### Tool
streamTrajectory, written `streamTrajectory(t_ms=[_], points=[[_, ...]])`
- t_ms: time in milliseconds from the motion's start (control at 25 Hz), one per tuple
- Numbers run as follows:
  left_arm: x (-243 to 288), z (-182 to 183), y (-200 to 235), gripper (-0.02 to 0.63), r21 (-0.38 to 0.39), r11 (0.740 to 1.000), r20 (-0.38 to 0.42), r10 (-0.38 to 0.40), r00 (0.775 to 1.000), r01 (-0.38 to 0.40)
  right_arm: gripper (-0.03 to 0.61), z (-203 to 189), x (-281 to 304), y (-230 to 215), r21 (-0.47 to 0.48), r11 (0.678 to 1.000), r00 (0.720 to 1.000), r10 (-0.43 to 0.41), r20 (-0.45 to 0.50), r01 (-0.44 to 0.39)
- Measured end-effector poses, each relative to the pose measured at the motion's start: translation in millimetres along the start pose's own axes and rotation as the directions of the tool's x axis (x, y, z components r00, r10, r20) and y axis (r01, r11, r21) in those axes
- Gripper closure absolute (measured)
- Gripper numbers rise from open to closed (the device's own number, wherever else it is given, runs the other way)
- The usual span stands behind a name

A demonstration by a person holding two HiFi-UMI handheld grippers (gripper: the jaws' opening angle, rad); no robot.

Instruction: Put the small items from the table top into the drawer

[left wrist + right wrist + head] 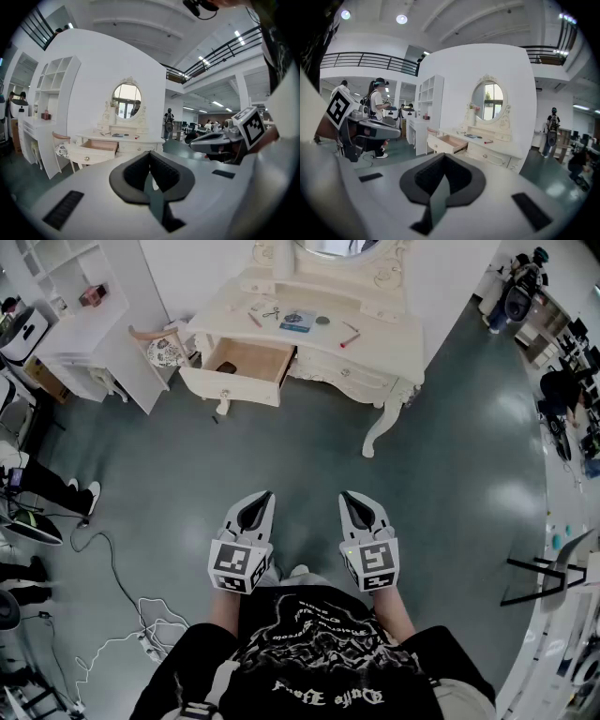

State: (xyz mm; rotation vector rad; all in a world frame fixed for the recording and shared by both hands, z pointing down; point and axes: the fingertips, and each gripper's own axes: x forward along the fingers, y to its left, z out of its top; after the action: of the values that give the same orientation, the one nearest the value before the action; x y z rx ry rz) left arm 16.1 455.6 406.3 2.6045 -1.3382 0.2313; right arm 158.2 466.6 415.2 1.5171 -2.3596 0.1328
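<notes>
**Both grippers shut and empty, well short of the dressing table**

The person stands on the grey-green floor (450, 484), well back from the white dressing table (330, 367), facing it. The left gripper (265, 496) and the right gripper (349, 496) are held side by side in front of the person's chest. Both point towards the dressing table and tip slightly downward.

In the left gripper view the dark fingers (133, 174) meet at their tips with nothing between them. In the right gripper view the fingers (459, 180) are likewise pressed together and hold nothing.

The small items all lie on the dressing table's surface (384, 338), below the oval mirror (333, 247):
- a pair of scissors (271, 312) towards the left end
- a thin stick-like thing (255, 320) beside the scissors, too small to name
- a blue booklet (297, 321) near the middle
- a round dark disc (322, 321) just right of the booklet
- a red pen (349, 339) near the front edge, right of the middle

The drawer (251, 360) at the left end of the dressing table is pulled out. Its pale wooden bottom shows, and one small dark thing (226, 367) lies inside near the left wall.

A chair (164, 348) with a patterned seat stands just left of the dressing table, and a white shelf unit (89, 334) stands beyond it. A white cable (141, 615) trails across the floor far from the dressing table, to the person's left.
</notes>
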Motion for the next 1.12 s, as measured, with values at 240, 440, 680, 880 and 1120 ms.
streamTrajectory(t_ms=[240, 440, 680, 880, 1120], points=[[-8.8, -11.4, 1.9, 0.598, 0.001, 1.0, -0.004, -0.002, 1.0, 0.002, 0.569, -7.6, -0.6, 7.8, -0.009, 1.0, 1.0, -0.017, -0.008, 0.017], [-6.2, -12.3, 5.7, 0.598, -0.005, 1.0, -0.001, -0.006, 1.0, 0.006, 0.569, -5.0, 0.5, 4.5, 0.012, 0.999, 1.0, -0.031, 0.005, 0.031], [11.7, -14.8, 20.9, 0.598, -0.008, 1.0, -0.005, -0.03, 1.0, 0.03, 0.569, -4.1, 16.6, -5.5, 0.038, 0.997, 0.998, -0.068, 0.006, 0.068], [40.7, -4.1, 42.5, 0.598, -0.002, 0.999, -0.012, -0.053, 0.999, 0.053, 0.569, 5.0, 42.2, -22.4, 0.046, 0.995, 0.996, -0.093, -0.006, 0.094], [82.0, 12.8, 81.6, 0.598, 0.003, 0.998, -0.016, -0.069, 0.997, 0.069, 0.568, 20.9, 91.2, -39.5, 0.051, 0.994, 0.995, -0.097, -0.01, 0.097]])
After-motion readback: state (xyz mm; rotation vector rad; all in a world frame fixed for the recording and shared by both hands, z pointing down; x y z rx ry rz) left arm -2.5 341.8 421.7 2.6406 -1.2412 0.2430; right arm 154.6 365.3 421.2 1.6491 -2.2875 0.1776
